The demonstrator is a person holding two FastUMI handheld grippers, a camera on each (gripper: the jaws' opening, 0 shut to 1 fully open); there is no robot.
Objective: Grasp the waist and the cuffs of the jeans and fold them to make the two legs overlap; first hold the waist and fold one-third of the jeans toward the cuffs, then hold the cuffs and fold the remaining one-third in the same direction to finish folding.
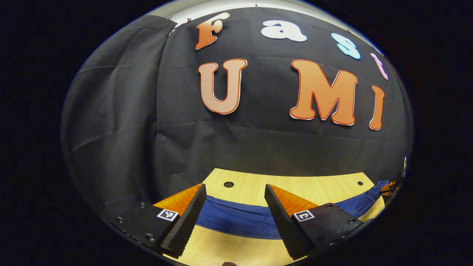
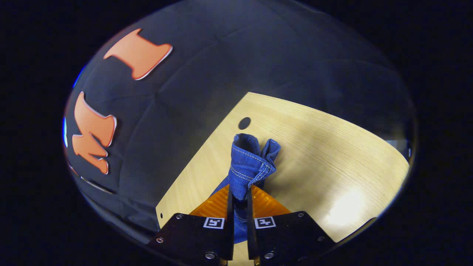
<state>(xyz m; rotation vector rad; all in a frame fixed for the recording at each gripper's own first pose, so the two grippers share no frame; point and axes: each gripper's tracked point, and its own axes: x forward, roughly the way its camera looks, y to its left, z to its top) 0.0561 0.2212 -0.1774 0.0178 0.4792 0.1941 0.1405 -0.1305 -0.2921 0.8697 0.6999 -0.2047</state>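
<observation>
- Two grippers are at work over the wooden table (image 2: pixel 332 147), and they are in quite different states — the right gripper (image 2: pixel 239 207) has its fingers nearly together, pinching a bunched end of the jeans (image 2: pixel 248 162), while the left gripper (image 1: pixel 234 218) has its fingers spread wide with nothing between them.
- In the right gripper view the pinched denim stands up out of the fingers as a crumpled, stitched hem with pale seam lines. I would guess it is a cuff end, but I cannot tell for sure whether it is cuff or waist.
- In the left gripper view the jeans lie as a long blue band across the table just beyond the open fingers, running off toward the right edge, where a bit of orange — likely the other gripper — sits by the cloth.
- My judgement: the task is at an early stage. One end is gripped, the other is not yet taken, and no tidy thirds-fold can be seen in the stretch that shows.
- Left to do, as far as I can judge: close the left fingers on the cloth, then make the folds.
- Writing: no brand tag or label on the denim is readable. The fingers carry small square black-and-white marker patches (image 2: pixel 214 222), patterns and not words.
</observation>
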